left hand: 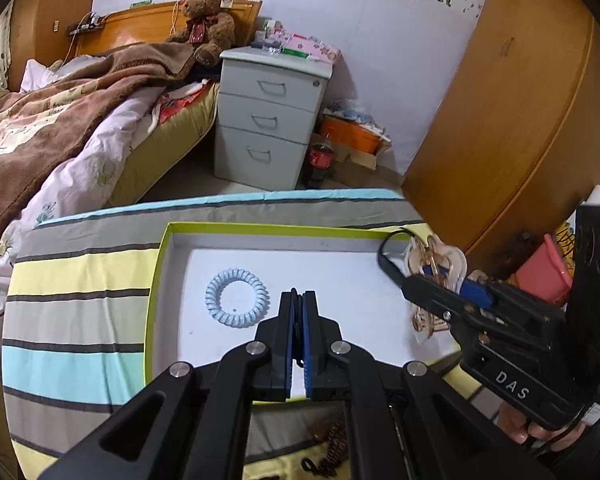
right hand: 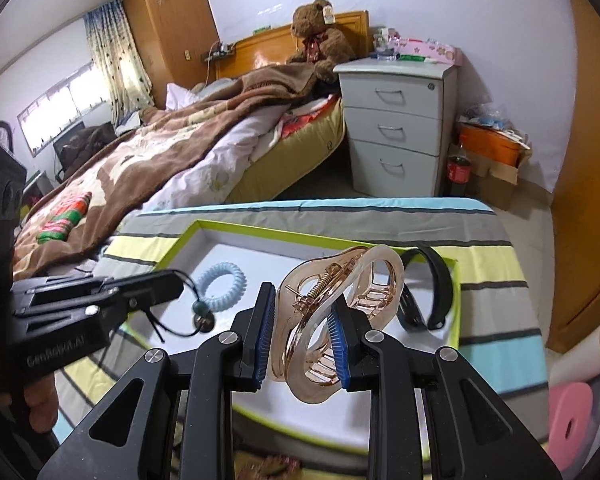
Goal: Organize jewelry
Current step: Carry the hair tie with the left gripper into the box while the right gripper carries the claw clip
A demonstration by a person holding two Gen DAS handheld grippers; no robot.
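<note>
A shallow box with a green rim [left hand: 260, 227] and white floor lies on the striped cloth. A pale blue spiral hair tie [left hand: 236, 297] lies in it, also in the right wrist view [right hand: 222, 282]. My left gripper [left hand: 299, 304] is shut on a thin black cord; in the right wrist view the cord [right hand: 198, 312] hangs from it with beads over the box. My right gripper [right hand: 304, 316] is shut on a clear amber hair claw [right hand: 332, 316], held above the box; it also shows in the left wrist view [left hand: 432, 268]. A black headband [right hand: 428, 288] lies in the box at right.
The striped cloth [left hand: 80, 320] covers the work surface. A brown spiral hair tie [left hand: 334, 448] lies on the cloth below the box. Behind are a bed [left hand: 60, 128], a grey drawer unit [left hand: 268, 116] and a wooden wardrobe [left hand: 520, 100]. Pink items [right hand: 572, 416] sit at right.
</note>
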